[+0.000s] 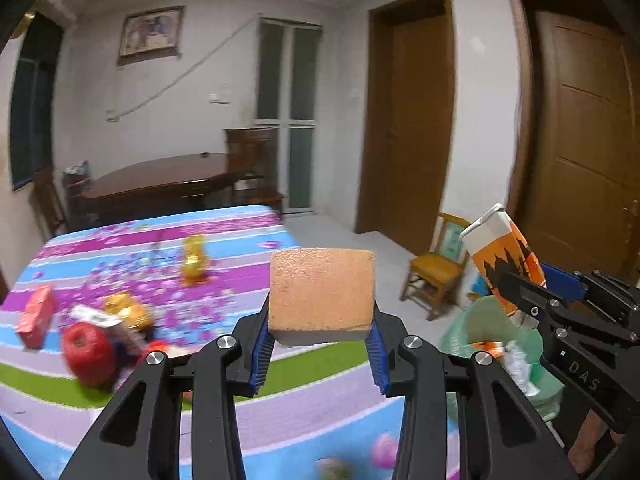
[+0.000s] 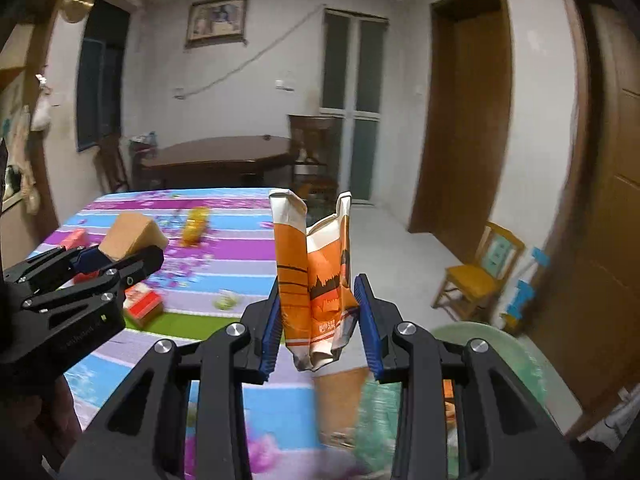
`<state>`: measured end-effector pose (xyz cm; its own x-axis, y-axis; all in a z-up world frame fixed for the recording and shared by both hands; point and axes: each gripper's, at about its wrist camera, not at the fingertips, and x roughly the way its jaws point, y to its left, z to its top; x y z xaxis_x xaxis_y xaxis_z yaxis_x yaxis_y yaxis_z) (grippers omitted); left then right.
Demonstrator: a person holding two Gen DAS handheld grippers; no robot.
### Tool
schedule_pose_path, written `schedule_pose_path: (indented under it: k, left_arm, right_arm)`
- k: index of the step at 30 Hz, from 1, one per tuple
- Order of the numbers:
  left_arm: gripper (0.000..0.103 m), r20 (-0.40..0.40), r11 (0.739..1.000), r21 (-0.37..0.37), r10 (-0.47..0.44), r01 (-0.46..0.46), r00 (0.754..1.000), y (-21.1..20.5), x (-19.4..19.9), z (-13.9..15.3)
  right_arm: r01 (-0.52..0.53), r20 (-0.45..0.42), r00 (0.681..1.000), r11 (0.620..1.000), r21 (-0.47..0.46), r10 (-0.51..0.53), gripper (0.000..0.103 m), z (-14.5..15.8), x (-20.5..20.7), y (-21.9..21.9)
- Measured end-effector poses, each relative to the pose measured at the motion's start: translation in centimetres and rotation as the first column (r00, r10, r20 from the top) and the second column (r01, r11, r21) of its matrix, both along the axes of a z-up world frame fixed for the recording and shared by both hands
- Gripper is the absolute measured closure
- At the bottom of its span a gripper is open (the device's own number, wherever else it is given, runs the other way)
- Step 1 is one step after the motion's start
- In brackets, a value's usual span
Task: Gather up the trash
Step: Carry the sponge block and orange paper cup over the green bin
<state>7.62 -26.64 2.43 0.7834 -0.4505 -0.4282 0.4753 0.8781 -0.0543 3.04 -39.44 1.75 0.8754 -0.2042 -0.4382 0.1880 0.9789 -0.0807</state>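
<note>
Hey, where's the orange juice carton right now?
The crushed orange carton stands upright between the right gripper's blue pads, off the table's right edge; in the left wrist view it is above the green bin.

A yellow wooden chair stands near brown doors; dark dining table behind.

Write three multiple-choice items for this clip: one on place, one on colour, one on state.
1. Where is the apple?
A. on the striped tablecloth
B. on the wooden chair
C. in the green bin

2. What colour is the carton?
A. blue
B. orange and white
C. black

3. What is the left gripper doing?
A. hanging open
B. shut on nothing
C. gripping a sponge

Answers: 1 A, it lies on the cloth by the boxes; 2 B, orange print on white; 3 C, both pads press the block's sides.
</note>
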Motion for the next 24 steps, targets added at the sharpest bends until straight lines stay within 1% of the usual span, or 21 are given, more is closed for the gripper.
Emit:
schedule_pose_path:
  k: [3,6,8,12,15,19,24]
  left_arm:
    - [0.062,-0.012,0.997,0.0,-0.076,0.076,0.997,-3.6,-0.1,-0.2]
    - [0.062,-0.051,0.987,0.003,-0.163,0.163,0.985,-7.6,0.0,-0.9]
    - [0.062,-0.071,0.979,0.008,-0.203,0.204,0.977,-9.7,0.0,-1.5]
    - [0.061,-0.132,0.956,0.02,-0.286,0.291,0.949,-14.3,0.3,-3.3]
    - [0.061,-0.187,0.936,0.023,-0.342,0.352,0.921,-17.8,0.7,-5.0]
    - [0.062,-0.247,0.922,0.019,-0.37,0.386,0.896,-20.8,1.8,-7.0]
    - [0.062,-0.279,0.912,0.038,-0.383,0.408,0.881,-23.4,2.1,-9.0]
  right_arm:
    - [0.063,-0.024,0.998,0.998,-0.002,-0.063,0.07,-0.3,-0.8,-2.9]
    - [0.112,-0.052,0.992,0.994,0.009,-0.112,0.07,-0.9,-1.4,-5.5]
    - [0.146,-0.077,0.987,0.989,0.024,-0.144,0.07,-1.5,-1.7,-7.4]
    - [0.211,-0.14,0.969,0.976,0.052,-0.202,0.07,-3.4,-2.2,-10.8]
    - [0.243,-0.186,0.956,0.968,0.067,-0.227,0.07,-4.6,-2.4,-12.5]
    - [0.278,-0.25,0.936,0.956,0.091,-0.248,0.07,-6.4,-2.4,-14.5]
    - [0.317,-0.287,0.919,0.939,0.132,-0.27,0.07,-7.8,-2.5,-17.1]
